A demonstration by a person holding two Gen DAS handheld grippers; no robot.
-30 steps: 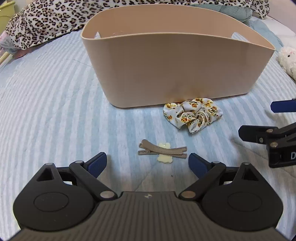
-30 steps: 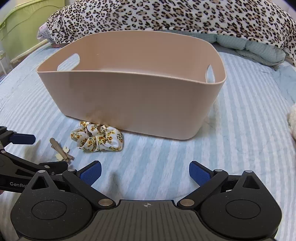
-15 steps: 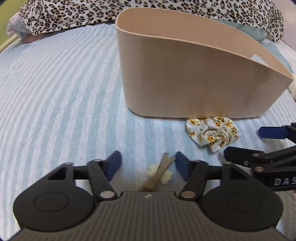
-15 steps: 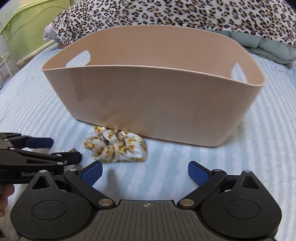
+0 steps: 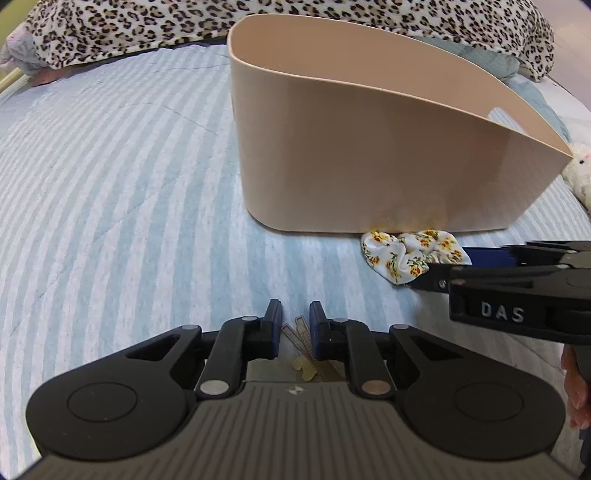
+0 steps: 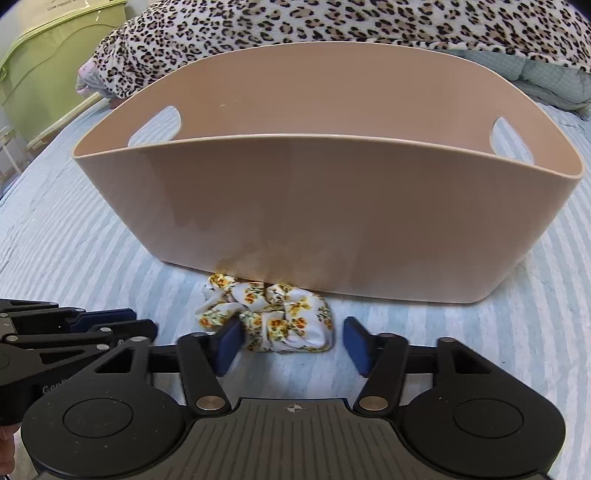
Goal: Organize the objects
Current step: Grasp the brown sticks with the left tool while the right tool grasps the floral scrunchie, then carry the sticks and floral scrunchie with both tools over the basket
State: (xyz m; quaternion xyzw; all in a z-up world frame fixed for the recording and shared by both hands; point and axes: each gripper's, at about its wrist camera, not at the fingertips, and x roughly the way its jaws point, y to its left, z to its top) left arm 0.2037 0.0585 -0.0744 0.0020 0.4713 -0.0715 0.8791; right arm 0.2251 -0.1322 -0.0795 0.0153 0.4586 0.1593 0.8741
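Observation:
My left gripper (image 5: 294, 320) is shut on the brown hair clips (image 5: 300, 332) with a pale yellow charm (image 5: 303, 366), low on the striped bed. A floral scrunchie (image 5: 402, 254) lies against the front of the beige plastic basket (image 5: 369, 162). My right gripper (image 6: 291, 343) is open, its fingers either side of the scrunchie (image 6: 273, 317) at its near edge. The right gripper also shows in the left wrist view (image 5: 458, 264), and the left gripper shows at the left in the right wrist view (image 6: 122, 325). The basket (image 6: 314, 206) has two handle holes.
A blue and white striped bed cover (image 5: 110, 192) lies under everything. A leopard print blanket (image 6: 332, 22) is heaped behind the basket. A green plastic bin (image 6: 44, 55) stands at the far left. A white plush toy (image 5: 580, 173) sits at the right edge.
My left gripper moved down onto the hair clips and closed on them. My right gripper moved forward and left until its open fingers flank the scrunchie.

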